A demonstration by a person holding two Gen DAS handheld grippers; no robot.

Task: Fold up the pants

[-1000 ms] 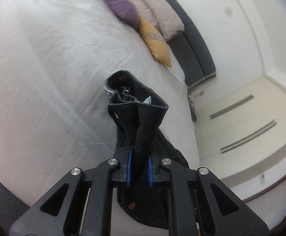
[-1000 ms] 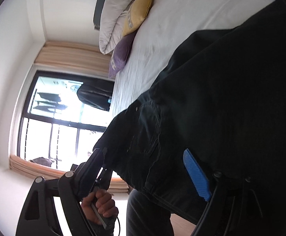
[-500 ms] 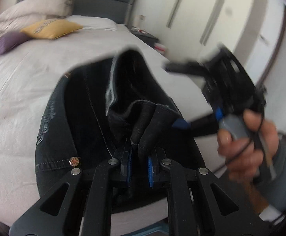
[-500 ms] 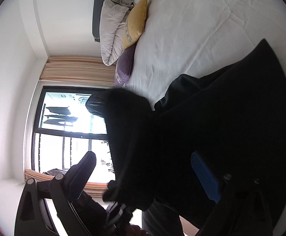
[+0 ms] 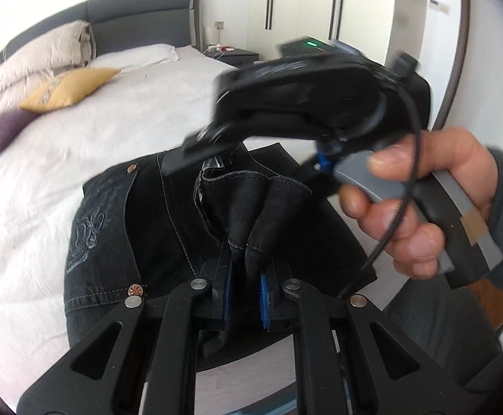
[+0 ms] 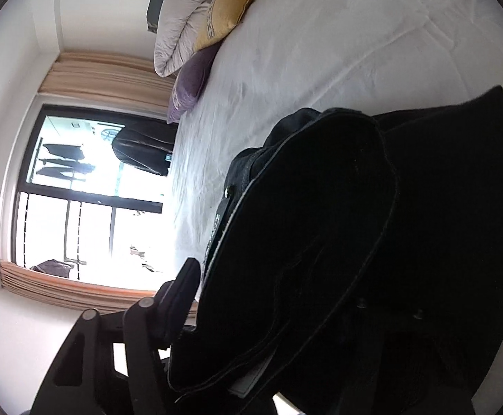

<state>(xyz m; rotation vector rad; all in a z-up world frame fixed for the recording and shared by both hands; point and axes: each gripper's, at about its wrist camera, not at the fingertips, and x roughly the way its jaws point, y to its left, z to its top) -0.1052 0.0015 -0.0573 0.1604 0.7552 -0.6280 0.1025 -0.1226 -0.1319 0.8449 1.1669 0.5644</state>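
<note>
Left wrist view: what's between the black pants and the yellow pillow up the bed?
Only bare, wrinkled white bedsheet lies between the black pants and the yellow pillow in the left wrist view. The left gripper pinches a fold of the pants.

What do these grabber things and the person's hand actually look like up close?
The left gripper is matte black plastic with open triangular cut-outs, silver rivets and blue finger pads. The right gripper has a bulky black body with a green light, a grey handle, tan tape and a braided black cable. The bare right hand has a grey-blue sleeve.
</note>
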